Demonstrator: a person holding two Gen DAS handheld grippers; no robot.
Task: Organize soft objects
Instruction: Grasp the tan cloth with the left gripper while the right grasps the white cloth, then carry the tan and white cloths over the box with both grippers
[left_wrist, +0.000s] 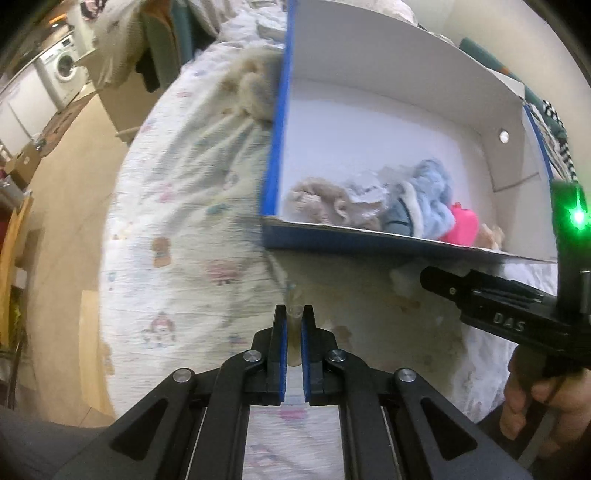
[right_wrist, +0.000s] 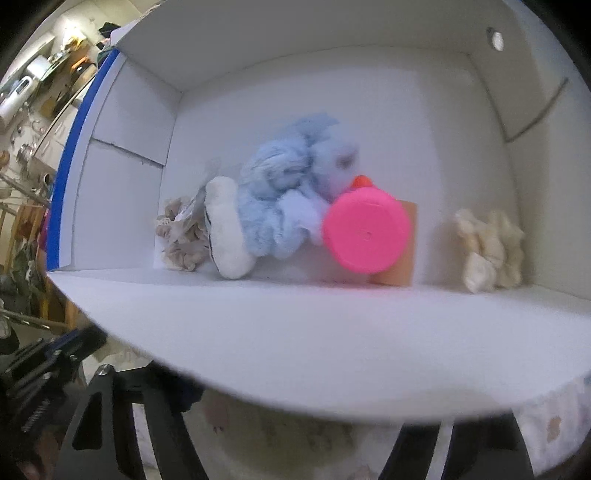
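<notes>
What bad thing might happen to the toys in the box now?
The right gripper sits under the near wall of the box, so it might tip the box and slide the blue plush and pink toy around. A fluffy tan toy lies outside against the box's blue edge and might be forgotten.

My left camera looked from above the bed, along my tongs, toward the big white cardboard box with the blue rim (left_wrist: 275, 147). My right camera sat very close to that box's near wall, peeking inside. Both cameras saw the fluffy light-blue stuffed toy (left_wrist: 432, 192) (right_wrist: 288, 184) and the round pink plastic thing (left_wrist: 461, 221) (right_wrist: 365, 232).
</notes>
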